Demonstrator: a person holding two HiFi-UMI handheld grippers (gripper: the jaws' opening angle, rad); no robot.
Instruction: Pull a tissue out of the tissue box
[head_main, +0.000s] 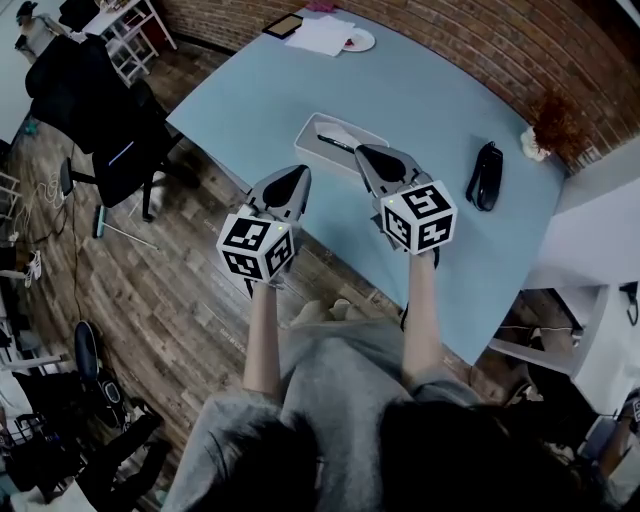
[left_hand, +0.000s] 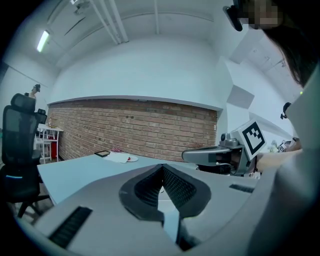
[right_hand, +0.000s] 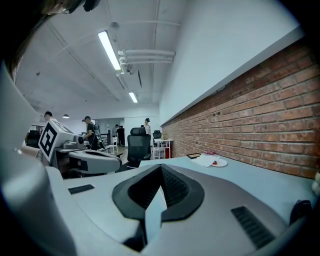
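The tissue box (head_main: 338, 141) looks like a low grey rectangular container on the light blue table (head_main: 430, 110), with something white and a dark strip at its top. My right gripper (head_main: 361, 151) hovers at its near right corner, jaws shut with nothing between them. My left gripper (head_main: 302, 171) is over the table's near edge, just left of the box, also shut and empty. The box is hidden in both gripper views. In the left gripper view its jaws meet (left_hand: 161, 168) and the right gripper (left_hand: 220, 154) shows beside them. The right gripper view shows its own shut jaws (right_hand: 160, 168).
A black object (head_main: 485, 176) lies to the right of the box. White papers (head_main: 322, 36), a small plate (head_main: 359, 40) and a dark tablet (head_main: 284, 25) sit at the far end. A dried plant (head_main: 551, 125) stands by the brick wall. A black office chair (head_main: 112, 130) stands left of the table.
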